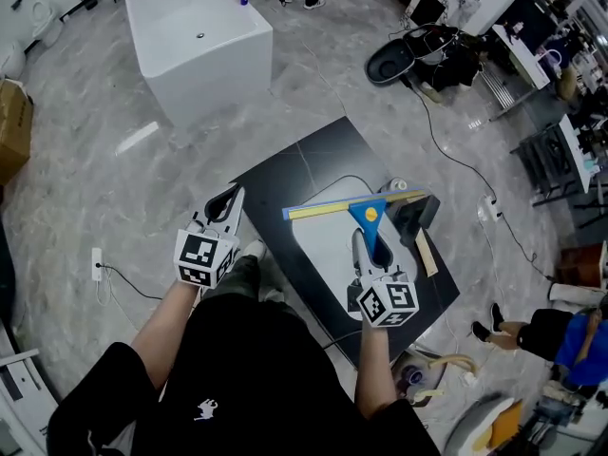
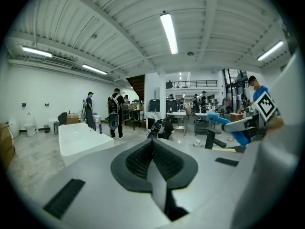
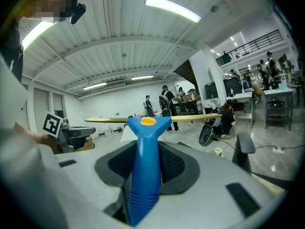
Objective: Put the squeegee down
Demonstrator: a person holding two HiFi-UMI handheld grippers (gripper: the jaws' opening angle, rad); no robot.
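The squeegee (image 1: 366, 212) has a blue handle and a long yellow blade; it hangs over the black slab (image 1: 294, 174). My right gripper (image 1: 373, 247) is shut on its handle. In the right gripper view the blue handle (image 3: 144, 175) stands up between the jaws, with the blade (image 3: 190, 117) lying level across the top. My left gripper (image 1: 228, 205) is off the slab's left edge, over the floor. Its pads (image 2: 153, 149) meet with nothing between them. The left gripper view also shows the squeegee (image 2: 233, 126) at the right.
A white sheet (image 1: 323, 250) lies on the slab under the squeegee. At the slab's right stand a black stand (image 1: 418, 217) and a wooden strip (image 1: 425, 253). A white bathtub (image 1: 195, 36) is at the far left, a cardboard box (image 1: 11, 126) farther left. Cables run across the floor.
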